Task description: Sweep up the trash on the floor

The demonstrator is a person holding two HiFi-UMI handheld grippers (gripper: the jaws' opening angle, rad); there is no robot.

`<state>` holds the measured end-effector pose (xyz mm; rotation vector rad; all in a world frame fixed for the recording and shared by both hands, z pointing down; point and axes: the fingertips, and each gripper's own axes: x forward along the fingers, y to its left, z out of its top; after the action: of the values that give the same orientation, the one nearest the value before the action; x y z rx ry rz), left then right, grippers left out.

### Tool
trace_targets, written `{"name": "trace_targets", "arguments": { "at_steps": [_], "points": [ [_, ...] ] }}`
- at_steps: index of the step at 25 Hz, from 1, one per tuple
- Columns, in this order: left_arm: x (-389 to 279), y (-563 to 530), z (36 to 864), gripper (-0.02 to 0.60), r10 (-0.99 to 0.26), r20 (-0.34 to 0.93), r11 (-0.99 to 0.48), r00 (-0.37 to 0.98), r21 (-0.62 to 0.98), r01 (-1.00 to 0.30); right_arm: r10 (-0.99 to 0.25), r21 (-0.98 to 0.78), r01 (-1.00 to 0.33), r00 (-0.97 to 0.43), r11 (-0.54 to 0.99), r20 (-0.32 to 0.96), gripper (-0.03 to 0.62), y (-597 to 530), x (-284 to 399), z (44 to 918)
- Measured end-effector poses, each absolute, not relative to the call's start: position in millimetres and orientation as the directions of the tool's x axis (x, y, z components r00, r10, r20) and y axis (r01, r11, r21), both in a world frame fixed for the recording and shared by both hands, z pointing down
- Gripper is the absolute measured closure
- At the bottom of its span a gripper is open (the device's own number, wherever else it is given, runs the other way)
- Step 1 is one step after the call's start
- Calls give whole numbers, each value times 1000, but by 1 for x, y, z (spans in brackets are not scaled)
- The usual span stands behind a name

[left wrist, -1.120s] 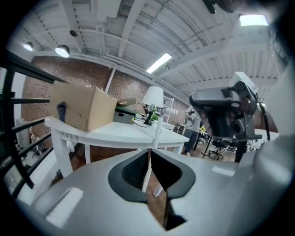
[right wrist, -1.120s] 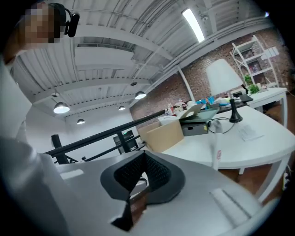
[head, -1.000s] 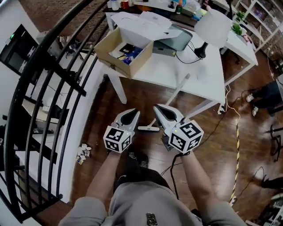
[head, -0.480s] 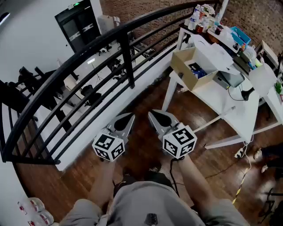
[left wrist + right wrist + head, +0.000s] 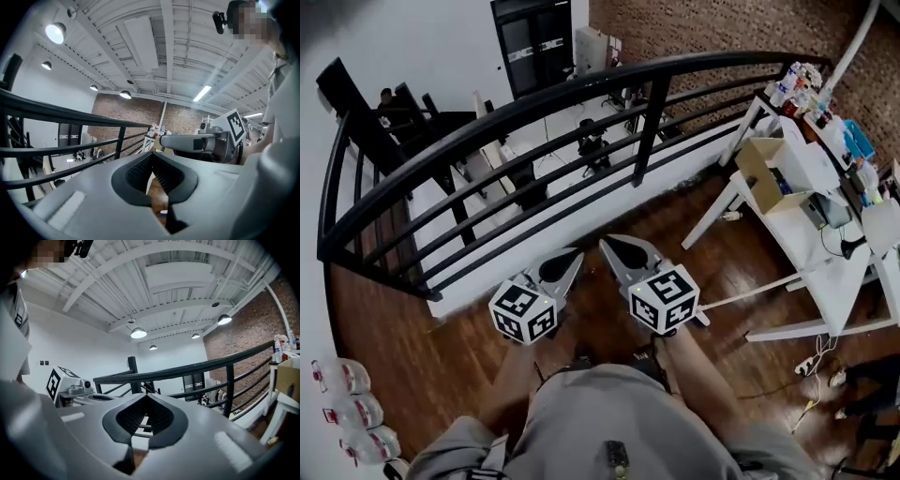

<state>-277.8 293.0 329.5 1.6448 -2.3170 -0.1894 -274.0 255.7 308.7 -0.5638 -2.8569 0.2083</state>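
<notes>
Beside the black railing [image 5: 581,98], the left gripper [image 5: 570,255] and right gripper [image 5: 614,246] are held side by side, fingers clenched on nothing — probably just carried while trash is sought. None is seen on the wood floor [image 5: 459,366]; a white pole [image 5: 750,291] slants beside the tabletop [image 5: 839,272].

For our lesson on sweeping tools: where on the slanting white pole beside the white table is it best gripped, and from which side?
Probably the bare middle of the white pole, pinched across its width from the open floor side, because the white table stands close behind it. The shaft is thin, straight and slanted, so a crosswise grip should hold best.
</notes>
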Motion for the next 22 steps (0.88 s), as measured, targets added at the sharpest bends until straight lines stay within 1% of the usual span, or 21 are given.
{"name": "trace_targets", "arguments": {
  "at_steps": [4,8,16,22],
  "points": [
    [-281,344,327,575,-925,166,377,-343,265,-888,438,-163,410,-877,897,200,594,307,-283,306],
    [-285,375,326,575,-913,160,406,-376,259,-876,461,-143,440,-863,887,207,594,333,-290,306],
    [-292,383,325,575,-903,153,428,-402,243,-870,464,-134,446,-863,885,197,594,335,-295,303],
    [-295,393,325,575,-905,154,424,-397,247,-871,459,-140,438,-868,888,192,594,344,-298,300]
  ]
}}
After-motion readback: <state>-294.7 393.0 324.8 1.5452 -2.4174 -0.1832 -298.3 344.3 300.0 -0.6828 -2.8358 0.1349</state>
